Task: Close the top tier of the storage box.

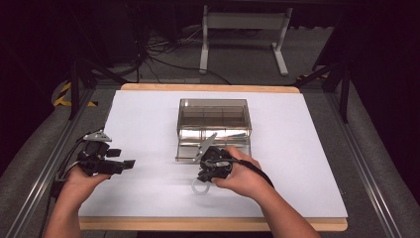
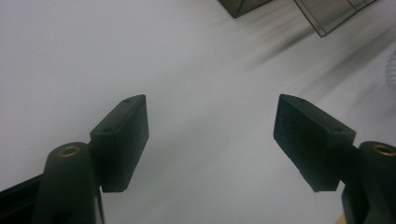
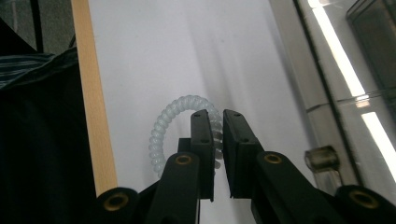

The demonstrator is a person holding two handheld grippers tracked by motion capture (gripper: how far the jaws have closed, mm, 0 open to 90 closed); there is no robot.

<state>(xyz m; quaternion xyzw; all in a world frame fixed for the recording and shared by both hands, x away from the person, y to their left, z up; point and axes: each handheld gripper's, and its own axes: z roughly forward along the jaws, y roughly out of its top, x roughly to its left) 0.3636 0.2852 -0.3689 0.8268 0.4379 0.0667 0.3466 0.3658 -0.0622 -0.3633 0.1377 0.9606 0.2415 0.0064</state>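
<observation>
A pale, translucent spiral coil ring lies on the white sheet near the table's front edge. My right gripper points down at it from a hand in front of the box. In the right gripper view the right gripper is shut on the coil ring, with part of the coil pinched between its jaws. At the left of the table my left gripper is held low. It stands open over bare white sheet, with nothing between its jaws. The coil ring's edge peeks in at that view's right border.
A smoky clear plastic drawer box stands mid-table, its lower drawer pulled out toward me. The drawer's front and small handle are just right of my right jaws. The wooden table edge runs close by, and table legs and cables lie beyond.
</observation>
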